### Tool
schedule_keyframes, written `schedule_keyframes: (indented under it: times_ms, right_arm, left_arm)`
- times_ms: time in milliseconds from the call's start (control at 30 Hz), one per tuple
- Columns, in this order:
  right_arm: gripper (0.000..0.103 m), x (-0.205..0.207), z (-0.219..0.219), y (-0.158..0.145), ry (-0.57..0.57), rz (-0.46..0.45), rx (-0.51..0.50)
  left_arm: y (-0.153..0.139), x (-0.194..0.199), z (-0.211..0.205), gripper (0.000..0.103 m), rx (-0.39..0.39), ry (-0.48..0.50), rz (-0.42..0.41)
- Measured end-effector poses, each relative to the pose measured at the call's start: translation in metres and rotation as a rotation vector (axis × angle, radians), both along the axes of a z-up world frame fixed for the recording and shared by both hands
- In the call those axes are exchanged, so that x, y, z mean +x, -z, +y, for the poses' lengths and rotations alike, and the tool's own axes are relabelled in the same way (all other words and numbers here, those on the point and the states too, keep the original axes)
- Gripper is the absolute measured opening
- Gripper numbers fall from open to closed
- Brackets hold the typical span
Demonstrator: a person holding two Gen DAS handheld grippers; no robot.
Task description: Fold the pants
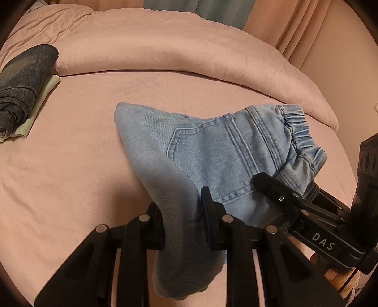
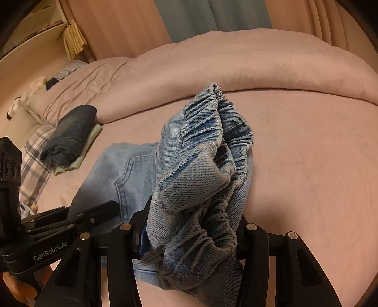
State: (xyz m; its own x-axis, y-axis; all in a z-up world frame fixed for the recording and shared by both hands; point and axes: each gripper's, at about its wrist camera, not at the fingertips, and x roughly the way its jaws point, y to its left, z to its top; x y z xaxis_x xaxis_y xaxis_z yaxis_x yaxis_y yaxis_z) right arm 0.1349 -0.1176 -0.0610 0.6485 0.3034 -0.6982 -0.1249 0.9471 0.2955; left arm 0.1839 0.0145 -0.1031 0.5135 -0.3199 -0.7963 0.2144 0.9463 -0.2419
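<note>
Filling both views: a pink-sheeted bed (image 1: 70,165), with a pink duvet (image 1: 165,47) bunched along the far side and pink and grey-green curtains (image 2: 189,19) hanging behind. Showing at the left edge of the right wrist view: a shelf unit and a plaid pillow (image 2: 35,151). Lying finished, it seems, on the far left of the sheet: a dark folded garment (image 1: 21,89) on top of a pale one.

Resting mid-bed and partly lifted at the near side: light blue denim pants (image 1: 212,146), already doubled over, back pocket facing up, elastic waistband to the right. Judging progress as midway, with a further fold and a set-down beside the pile remaining.

Clamping the folded leg end: left gripper (image 1: 182,224), jaws nearly together. Pinching the bunched waistband at about half width: right gripper (image 2: 191,236).
</note>
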Motion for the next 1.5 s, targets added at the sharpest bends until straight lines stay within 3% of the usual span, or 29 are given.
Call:
schedule_keyframes:
  times_ms: [300, 367, 433, 500, 600, 700, 767, 900, 967, 1033, 1100, 1267, 1367, 1500]
  right_arm:
    - [0.053, 0.003, -0.001, 0.000, 0.019, 0.023, -0.007]
    - [0.063, 0.006, -0.002, 0.001, 0.028, 0.034, -0.021]
    - [0.071, 0.006, -0.007, 0.003, 0.063, 0.057, -0.059]
    - [0.072, 0.003, -0.014, 0.007, 0.093, 0.073, -0.074]
    - [0.078, -0.014, -0.028, -0.002, 0.134, 0.032, -0.113]
    - [0.080, -0.029, -0.034, -0.017, 0.154, -0.030, -0.118]
    - [0.080, -0.042, -0.029, -0.032, 0.179, -0.105, -0.163]
    - [0.080, -0.064, -0.016, -0.051, 0.127, -0.162, -0.140]
    - [0.080, -0.085, -0.006, -0.067, 0.086, -0.194, -0.149]
    - [0.081, -0.101, 0.000, -0.079, 0.061, -0.205, -0.156]
    - [0.084, -0.119, 0.002, -0.093, 0.046, -0.204, -0.150]
    - [0.102, -0.149, 0.000, -0.122, 0.053, -0.219, -0.158]
    - [0.102, -0.170, 0.004, -0.143, 0.050, -0.243, -0.204]
    - [0.102, -0.181, 0.002, -0.158, 0.038, -0.234, -0.187]
  left_arm:
    - [0.004, -0.001, -0.004, 0.031, 0.067, -0.018, -0.016]
    - [0.007, -0.001, -0.001, 0.035, 0.090, -0.032, -0.025]
    - [0.011, -0.001, 0.005, 0.046, 0.107, -0.057, -0.021]
    - [0.013, -0.003, 0.013, 0.047, 0.111, -0.075, -0.022]
    - [0.004, -0.013, 0.021, 0.046, 0.146, -0.111, -0.070]
    - [-0.015, -0.032, 0.029, 0.047, 0.148, -0.143, -0.180]
    - [-0.024, -0.046, 0.026, 0.049, 0.102, -0.105, -0.227]
    - [-0.034, -0.066, 0.005, 0.050, 0.110, -0.007, -0.231]
    - [-0.044, -0.079, 0.000, 0.062, 0.122, 0.011, -0.239]
    - [-0.061, -0.098, -0.001, 0.090, 0.131, 0.008, -0.264]
    - [-0.077, -0.114, 0.004, 0.103, 0.121, -0.005, -0.270]
    - [-0.105, -0.147, 0.019, 0.102, 0.089, -0.064, -0.171]
    - [-0.119, -0.166, 0.029, 0.102, 0.050, -0.073, -0.148]
    - [-0.140, -0.188, 0.030, 0.102, 0.118, -0.107, -0.179]
